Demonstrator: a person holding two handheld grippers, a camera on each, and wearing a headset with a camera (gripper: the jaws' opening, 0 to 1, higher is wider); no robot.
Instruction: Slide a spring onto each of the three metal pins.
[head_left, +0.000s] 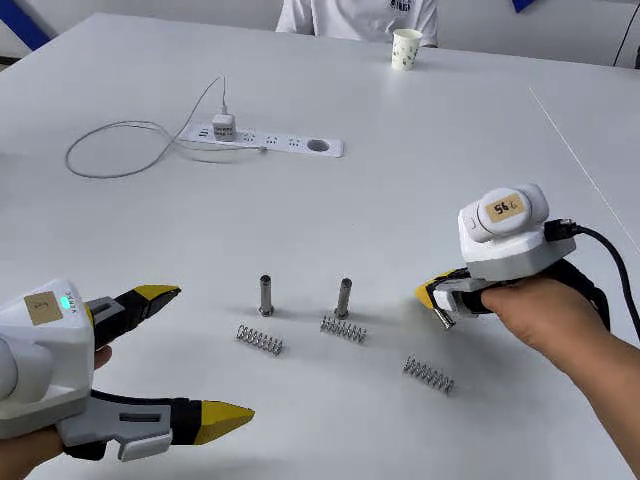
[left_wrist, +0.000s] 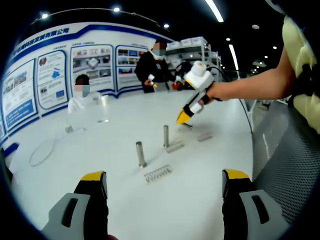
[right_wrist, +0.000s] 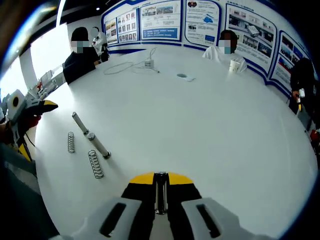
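- three springs are lying flat on the white table. the first spring is sitting just in front of the first pin, the second spring is resting right at the foot of the second pin, and the third spring is lying apart, nearer the right gripper.
- no spring is sitting on a pin, so the job is looking barely begun.
- the coils are looking like thin, light wire. i'm judging they'll be rolling away or squashing under a hard squeeze, so a gentle pinch across the middle of a coil, leaving one end open for the pin, is looking like the best hold.
- the two pins on the table are standing upright and well apart. they're looking like stiff, smooth metal on a small footing, so i'm expecting them to tip if a coil is snagging at the top.
- the third pin is sitting clamped in the right gripper, whose jaws are pinching in narrow on it. i cannot tell whether its tip is touching the table.
- the left gripper is hanging low with jaws spread wide, carrying nothing, near the first spring.
- farther back, a power strip with a looping cable and a paper cup are sitting well clear of the work.
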